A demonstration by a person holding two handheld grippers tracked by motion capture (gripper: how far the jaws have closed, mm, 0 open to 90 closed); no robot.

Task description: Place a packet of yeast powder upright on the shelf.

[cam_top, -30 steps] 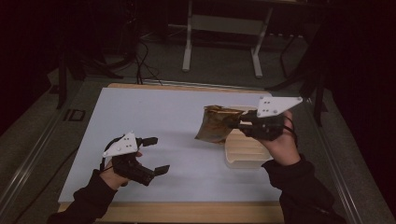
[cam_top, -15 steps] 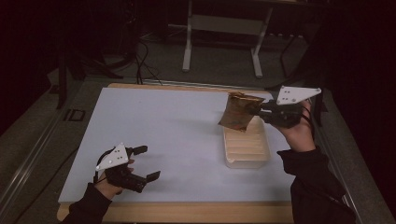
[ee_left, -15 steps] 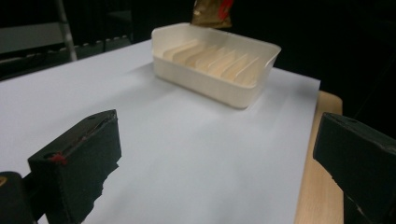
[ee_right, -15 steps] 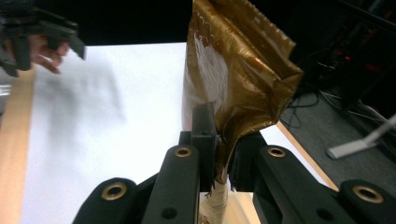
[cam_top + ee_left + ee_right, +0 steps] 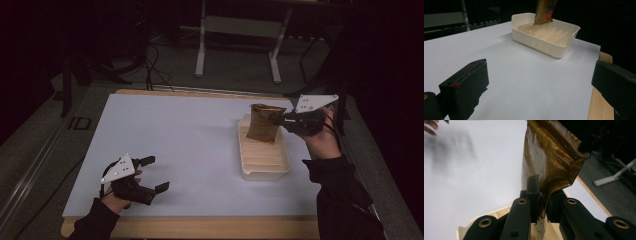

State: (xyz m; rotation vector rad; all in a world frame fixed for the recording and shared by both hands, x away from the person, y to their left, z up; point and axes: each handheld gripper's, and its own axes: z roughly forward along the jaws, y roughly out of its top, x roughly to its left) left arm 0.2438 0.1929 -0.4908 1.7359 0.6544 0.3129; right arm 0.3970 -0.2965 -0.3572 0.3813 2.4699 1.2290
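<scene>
A crinkled golden snack bag (image 5: 264, 123) hangs upright over the far end of a cream ribbed tray (image 5: 265, 175). My right gripper (image 5: 281, 119) is shut on the bag's right edge, level and pointing left. In the right gripper view the jaws pinch the bag (image 5: 551, 157) at my right gripper (image 5: 542, 195), with the tray's rim (image 5: 496, 215) below. My left gripper (image 5: 156, 174) rests low near the table's front left, open and holding nothing. Past my left gripper (image 5: 541, 85) the left gripper view has the tray (image 5: 536, 43) and the bag's lower end (image 5: 545, 10); whether the bag touches the ribs I cannot tell.
The white table sheet (image 5: 190, 135) lies on a wooden top whose edge (image 5: 200, 227) runs along the front. Behind the table stand a metal frame's legs (image 5: 201, 55) and cables on a dark floor. Dark floor lies to the right of the table.
My right gripper has carried the bag to the right, from left of the tray to above its far end. My left gripper has sunk and drawn back toward the front edge.
</scene>
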